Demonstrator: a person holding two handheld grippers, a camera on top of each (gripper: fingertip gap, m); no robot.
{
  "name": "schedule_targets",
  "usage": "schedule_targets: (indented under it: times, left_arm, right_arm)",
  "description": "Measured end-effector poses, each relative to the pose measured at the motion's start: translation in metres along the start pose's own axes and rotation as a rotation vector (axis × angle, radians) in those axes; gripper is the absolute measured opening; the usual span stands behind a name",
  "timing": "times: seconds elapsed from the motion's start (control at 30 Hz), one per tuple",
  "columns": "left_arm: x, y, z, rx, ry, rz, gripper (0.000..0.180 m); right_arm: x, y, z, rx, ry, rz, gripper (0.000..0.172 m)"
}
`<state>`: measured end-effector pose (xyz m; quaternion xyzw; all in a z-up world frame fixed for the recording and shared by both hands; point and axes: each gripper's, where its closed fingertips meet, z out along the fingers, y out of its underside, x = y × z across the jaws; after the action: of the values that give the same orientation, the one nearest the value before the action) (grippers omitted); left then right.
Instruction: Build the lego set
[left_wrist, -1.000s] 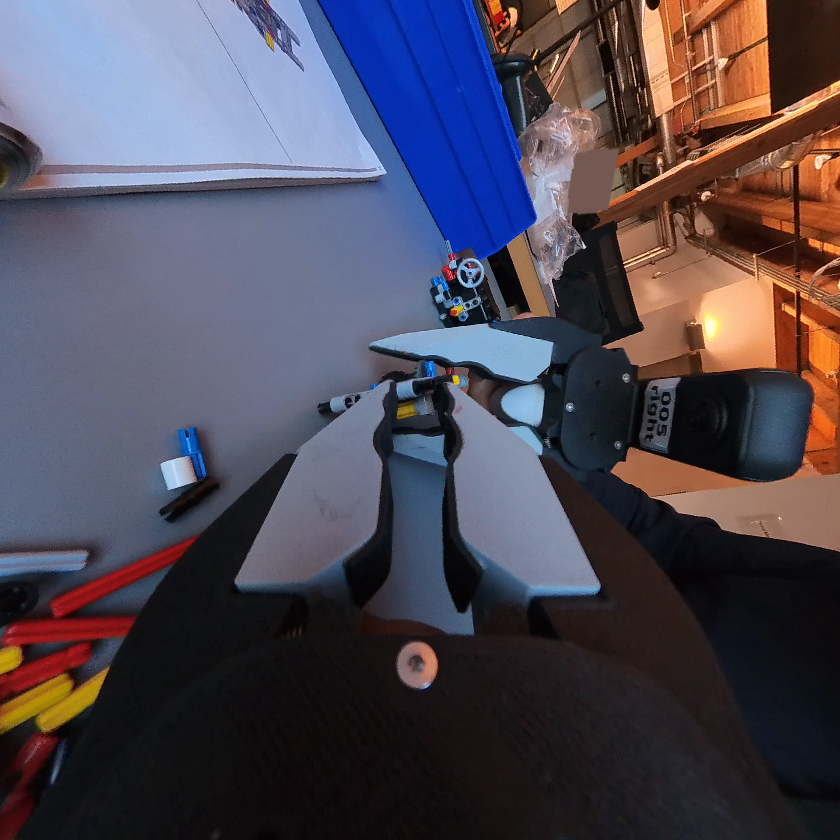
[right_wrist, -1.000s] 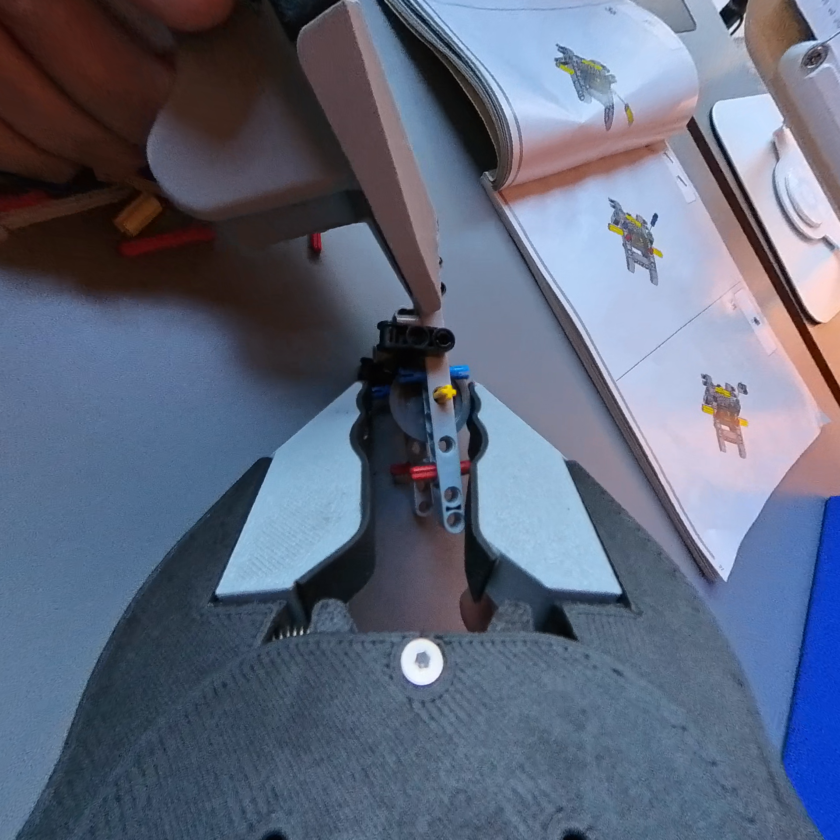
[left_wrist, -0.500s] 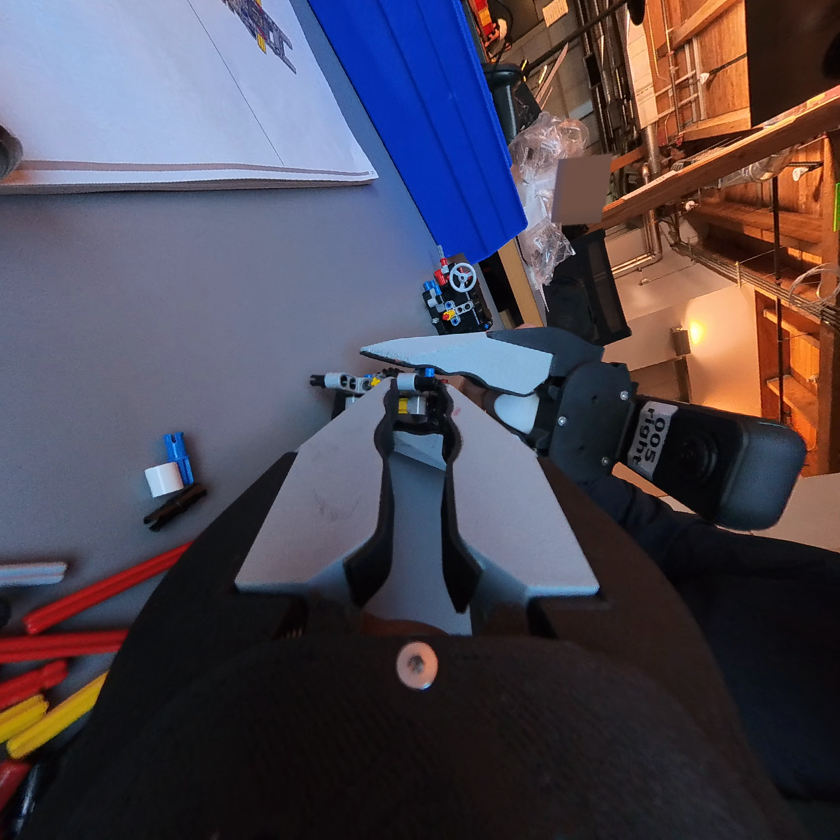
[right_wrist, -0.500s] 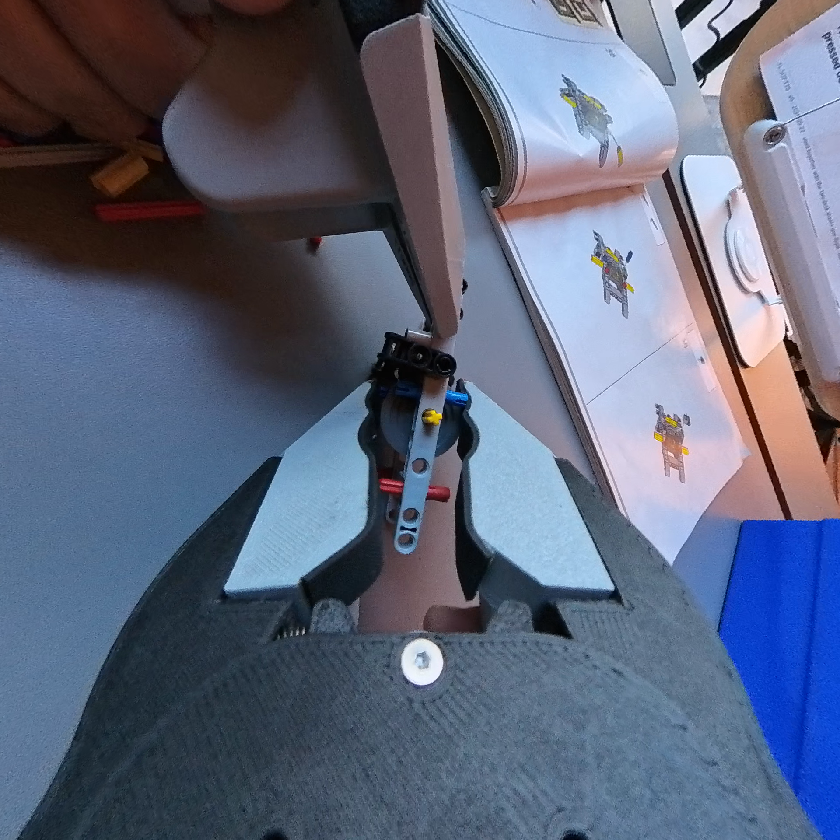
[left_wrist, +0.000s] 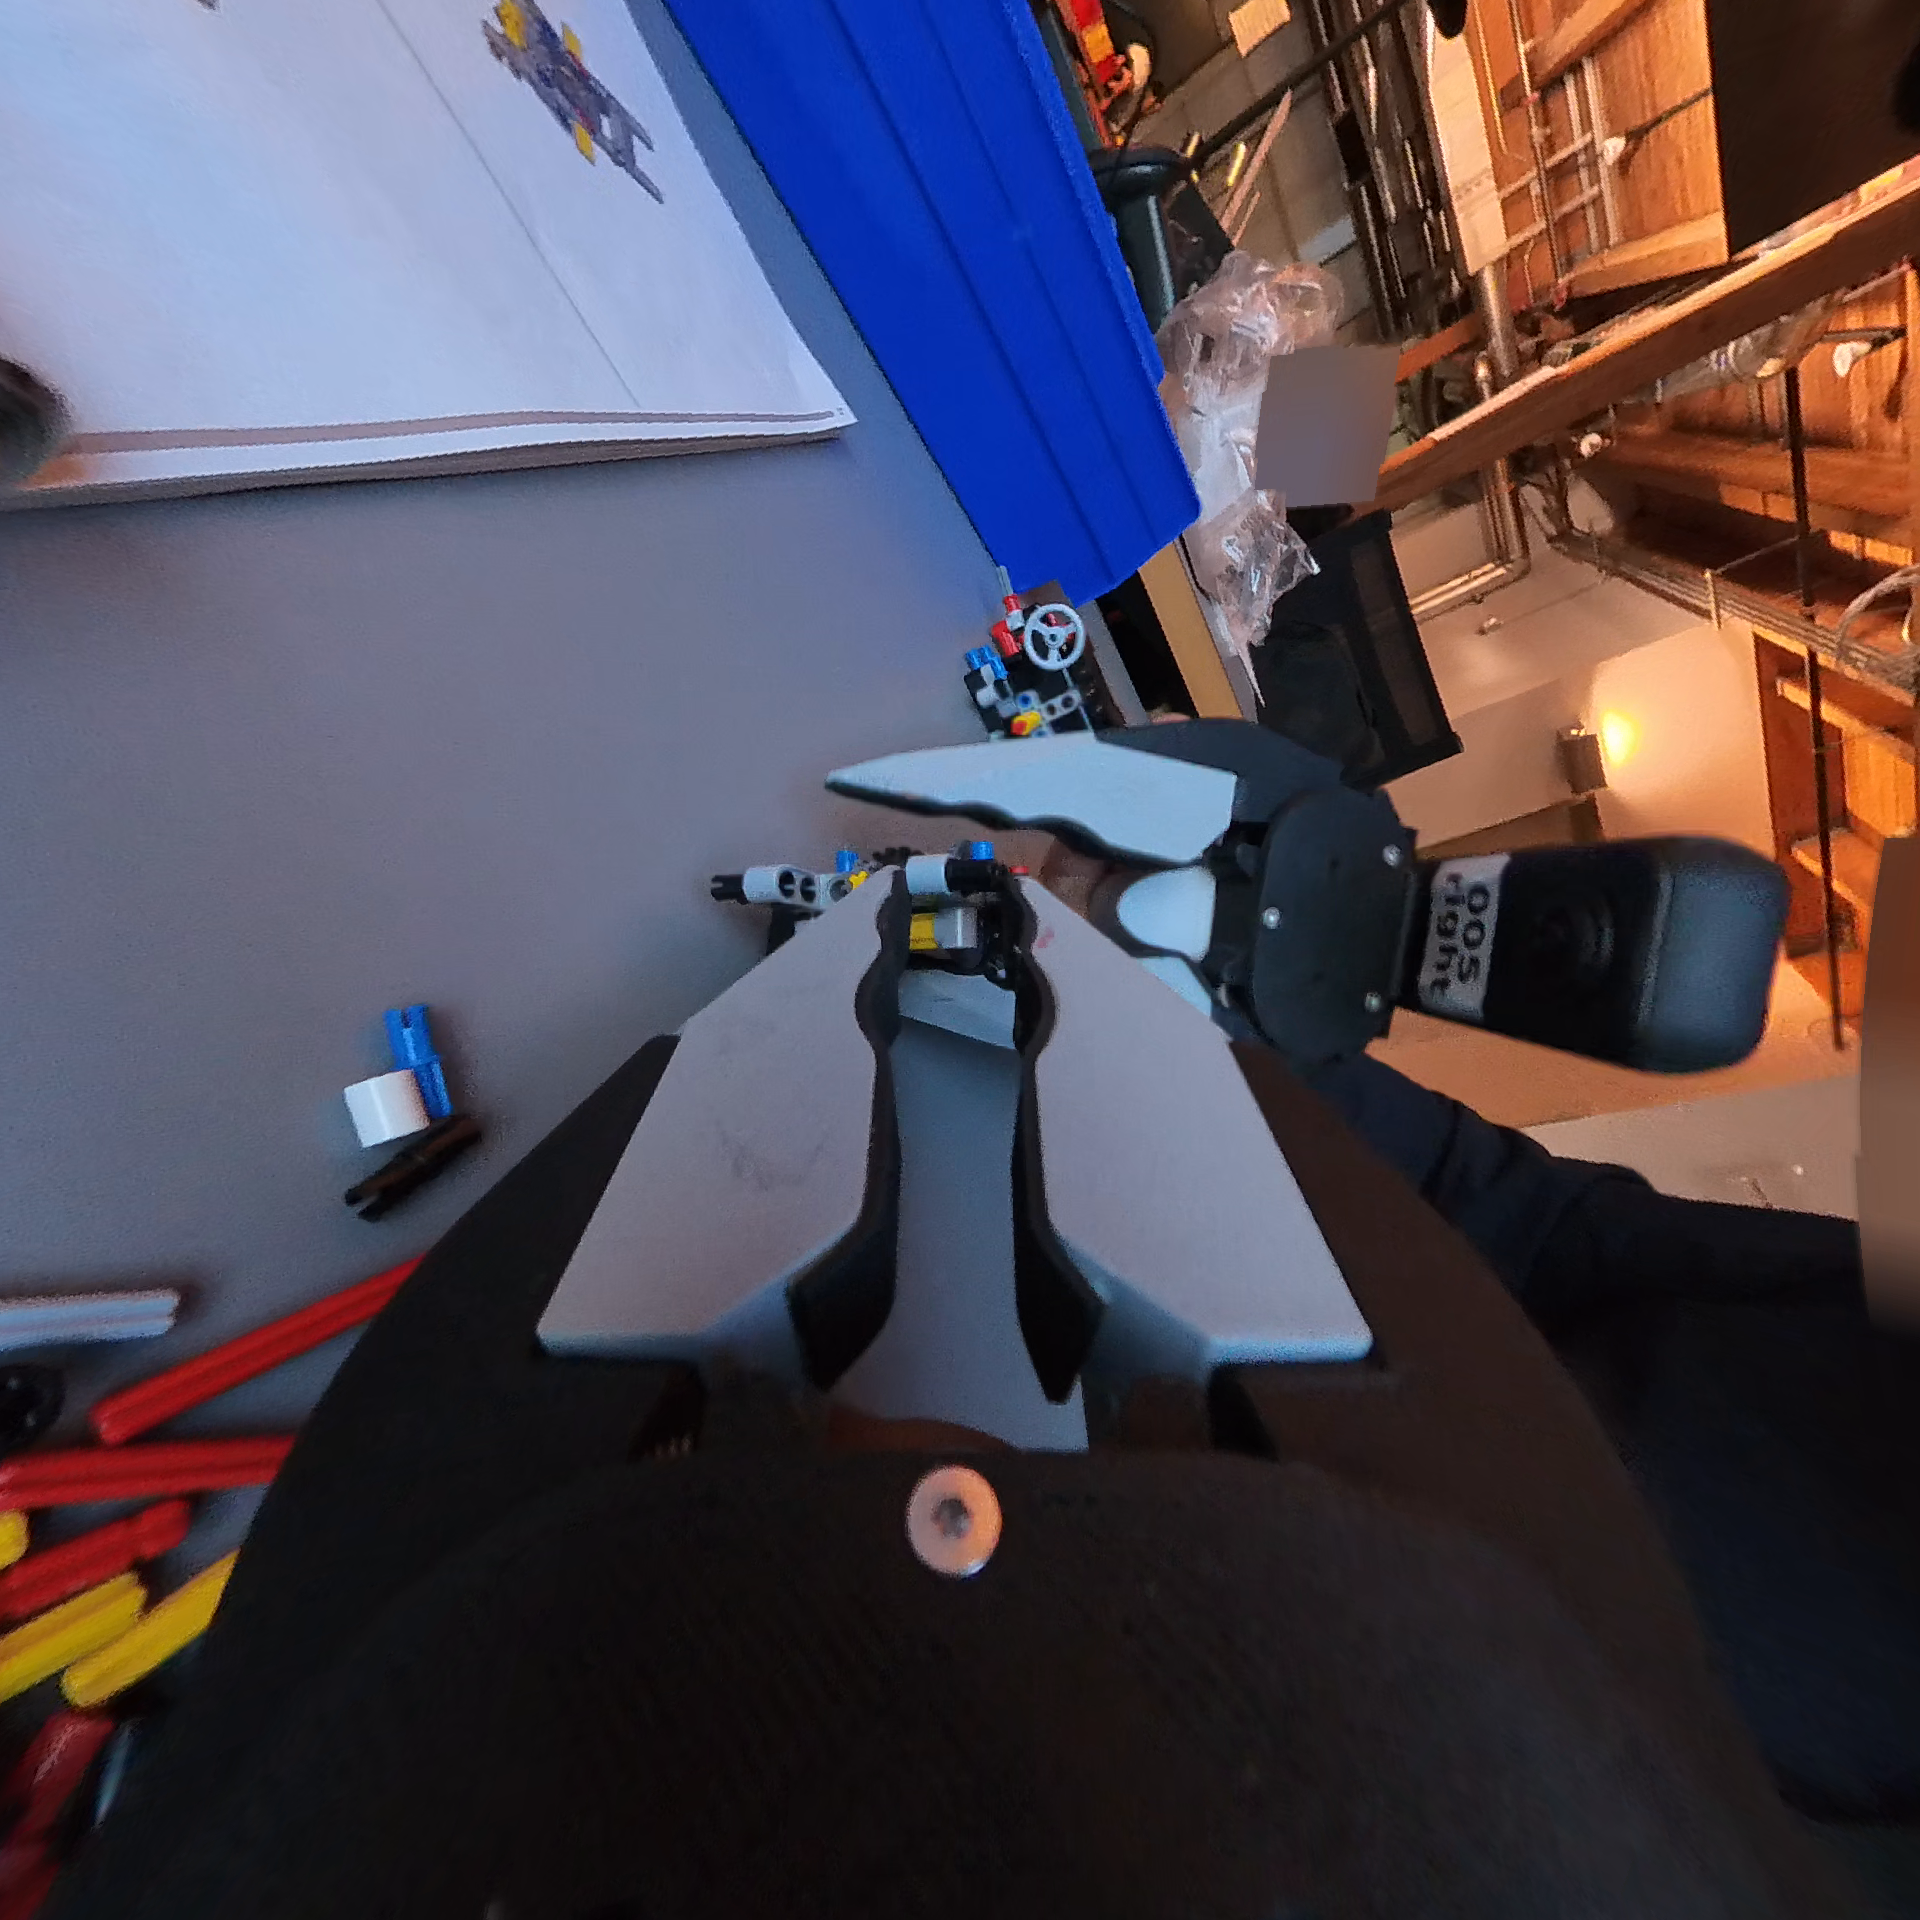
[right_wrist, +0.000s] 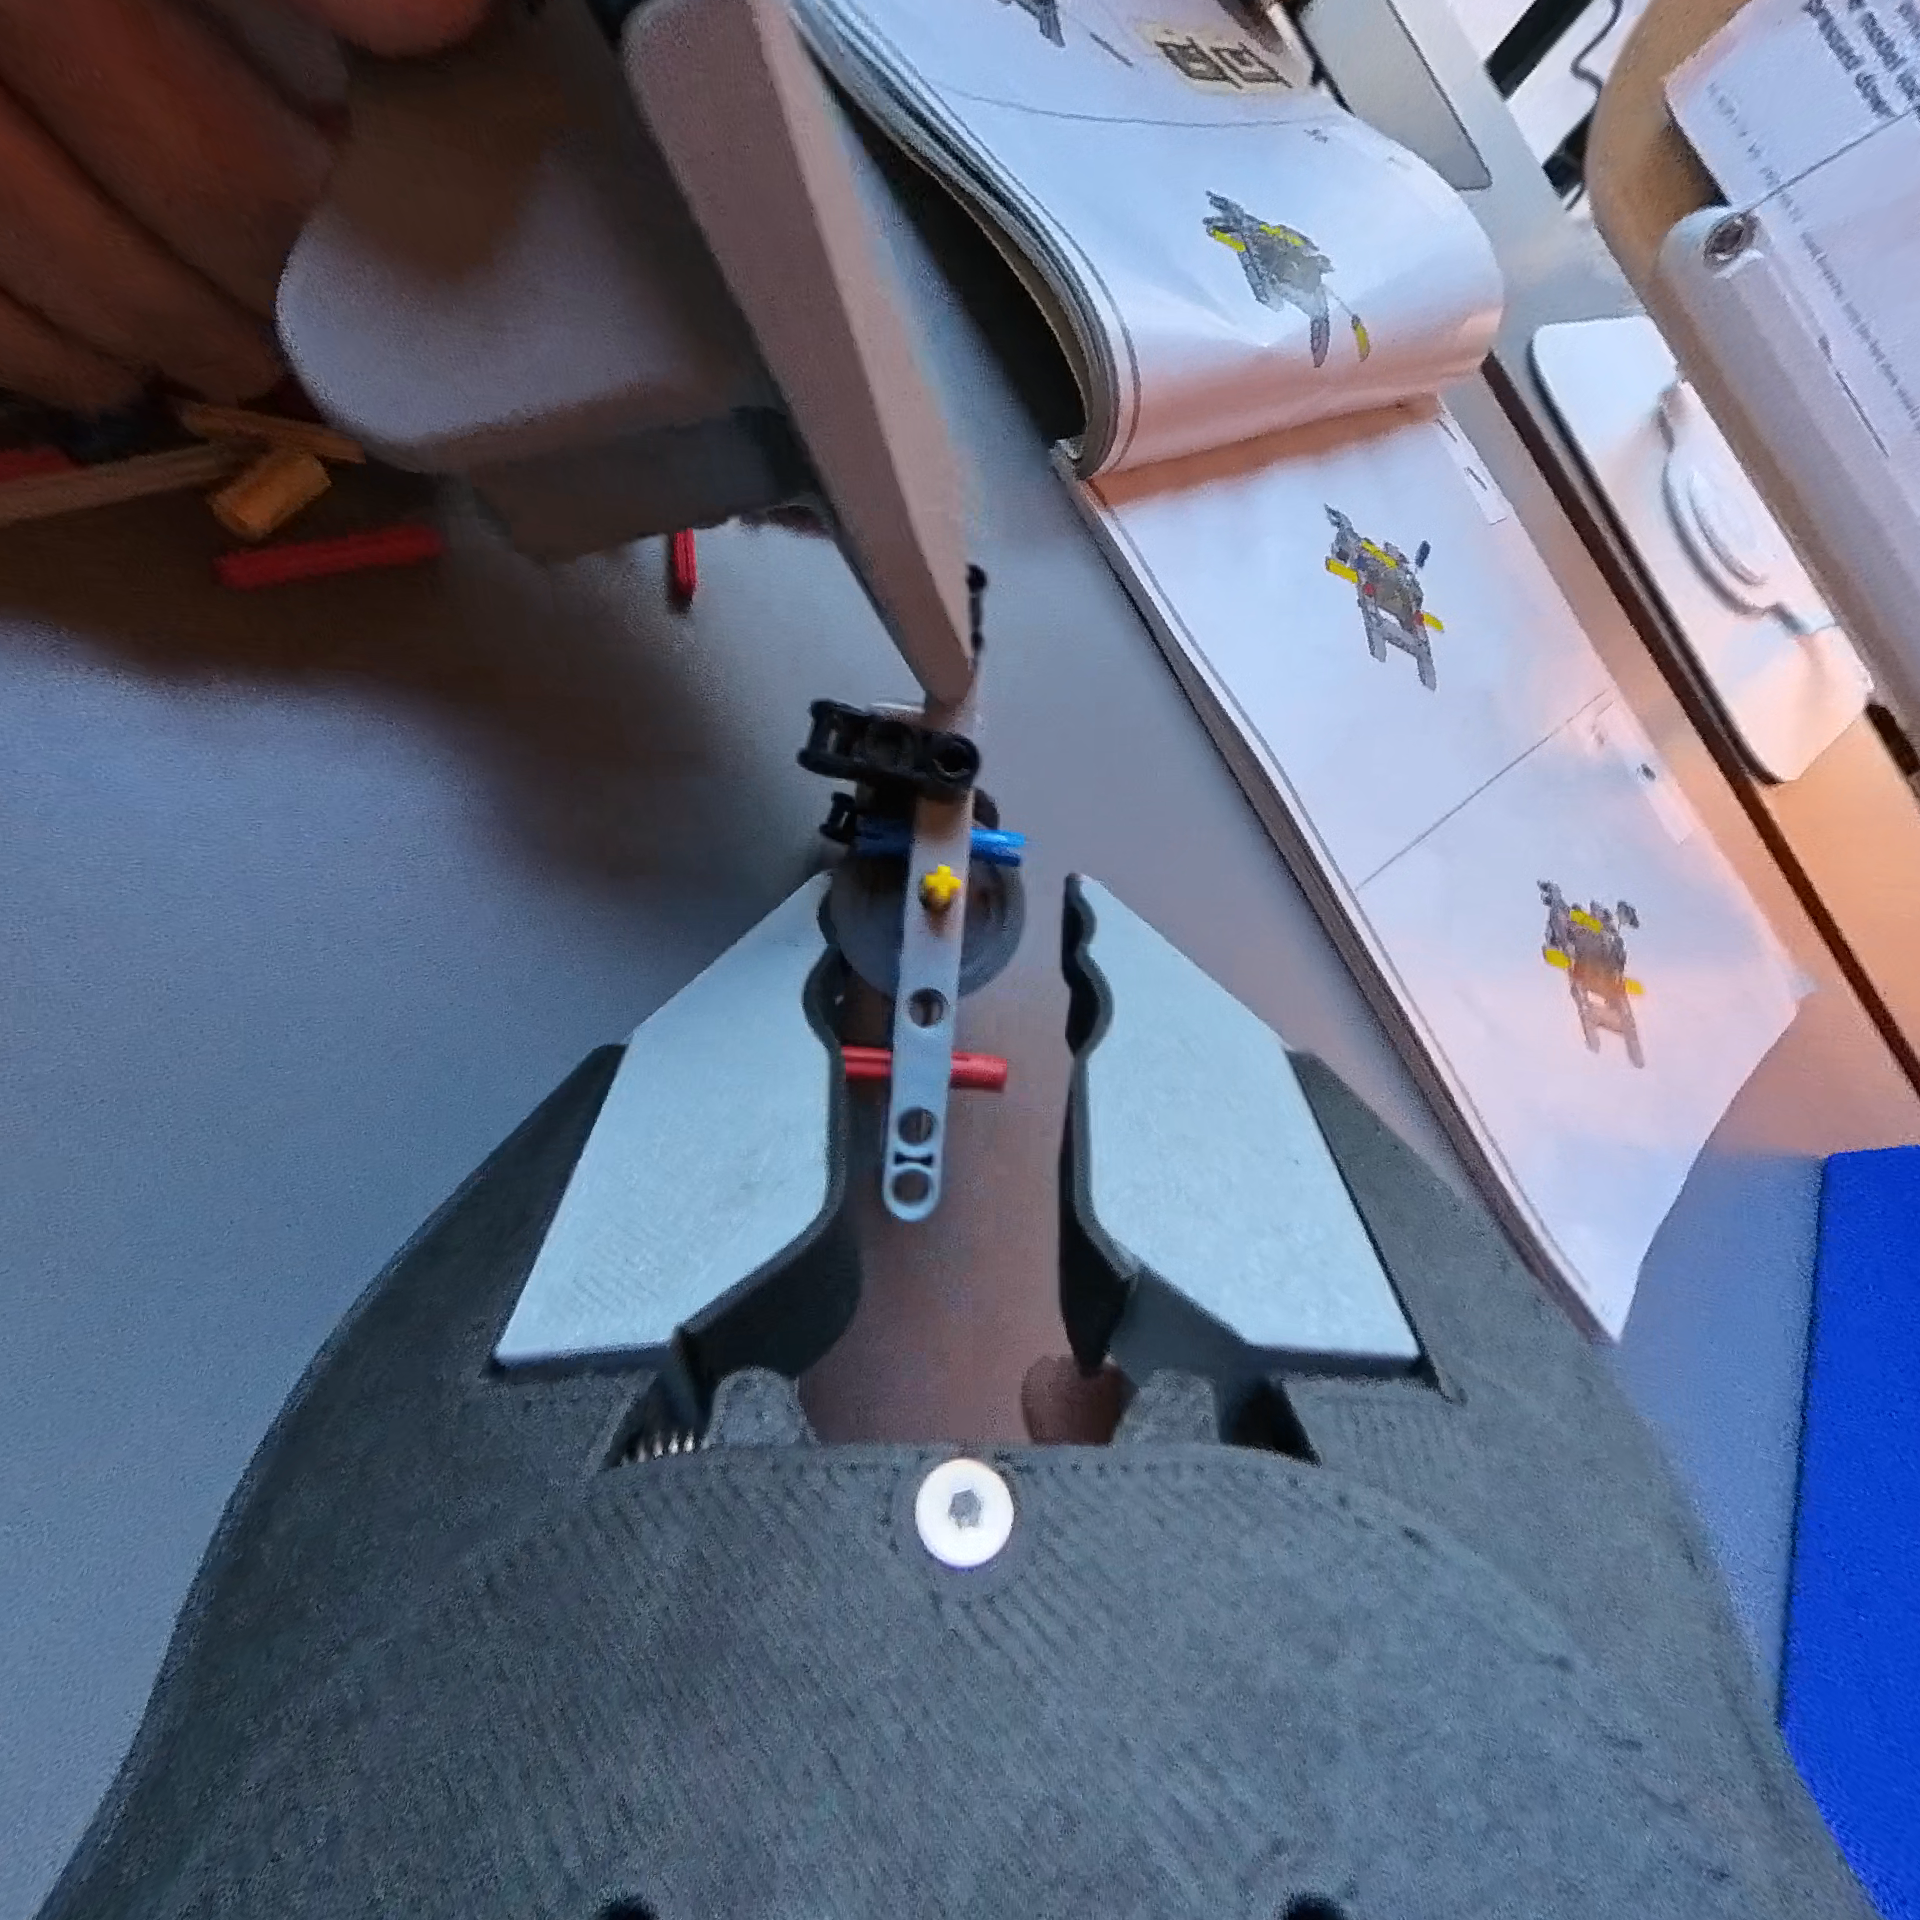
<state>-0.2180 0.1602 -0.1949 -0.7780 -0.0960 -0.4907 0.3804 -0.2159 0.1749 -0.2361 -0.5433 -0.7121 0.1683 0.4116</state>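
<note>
The left gripper (left_wrist: 954, 914) was clamped on a small brick model (left_wrist: 940, 902) — held over the grey table (left_wrist: 416, 727). The right gripper (right_wrist: 945, 925) stood apart around the model's grey beam (right_wrist: 925, 1029) — its right finger (right_wrist: 1086, 997) clear of it.

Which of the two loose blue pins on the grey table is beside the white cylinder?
The lower-left blue pin: it touches the white cylinder, above a black pin. The other blue pin sticks out of the small model near the blue bin.

Right gripper (right_wrist: 945, 935) jaws parted around small brick assembly (right_wrist: 920, 997), left gripper's fingers (right_wrist: 883, 499) seemingly pinching its top
</note>
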Motion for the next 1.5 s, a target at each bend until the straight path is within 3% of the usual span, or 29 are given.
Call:
schedule_targets:
  times: [0.1, 0.2, 0.37, 0.53, 0.67, 0.77, 0.93, 1.13, 1.5]
  left_arm:
    - [0.013, 0.002, 0.0, -0.01, 0.051, 0.051, 0.015]
    - [0.03, 0.01, -0.002, -0.064, 0.097, 0.212, 0.015]
    - [-0.007, 0.035, 0.0, -0.259, -0.207, 0.755, 0.015]
    - [-0.017, 0.052, 0.005, -0.369, -0.325, 0.897, 0.014]
    - [-0.013, 0.051, 0.002, -0.374, -0.326, 0.849, 0.039]
    - [-0.004, 0.039, -0.012, -0.316, -0.296, 0.807, 0.044]
    - [0.013, 0.0, -0.045, -0.13, -0.307, 0.764, 0.042]
    - [0.007, -0.021, -0.073, 0.017, -0.344, 0.662, 0.04]
    - [0.002, -0.029, -0.074, 0.063, -0.352, 0.63, 0.036]
  right_arm:
    - [-0.001, 0.002, -0.014, 0.046, -0.046, 0.069, 0.045]
    - [-0.002, 0.004, -0.033, 0.111, -0.08, 0.139, 0.053]
    - [-0.007, 0.016, -0.05, 0.16, -0.14, 0.183, 0.059]
    - [0.001, 0.017, -0.06, 0.209, -0.146, 0.222, 0.06]
    - [0.004, 0.014, -0.066, 0.265, -0.159, 0.221, 0.059]
    - [0.005, 0.009, -0.074, 0.327, -0.16, 0.215, 0.054]
    - [0.01, -0.001, -0.083, 0.426, -0.114, 0.199, 0.052]
    - [0.013, -0.011, -0.089, 0.508, -0.133, 0.216, 0.052]
    - [0.015, -0.022, -0.096, 0.607, -0.178, 0.209, 0.044]
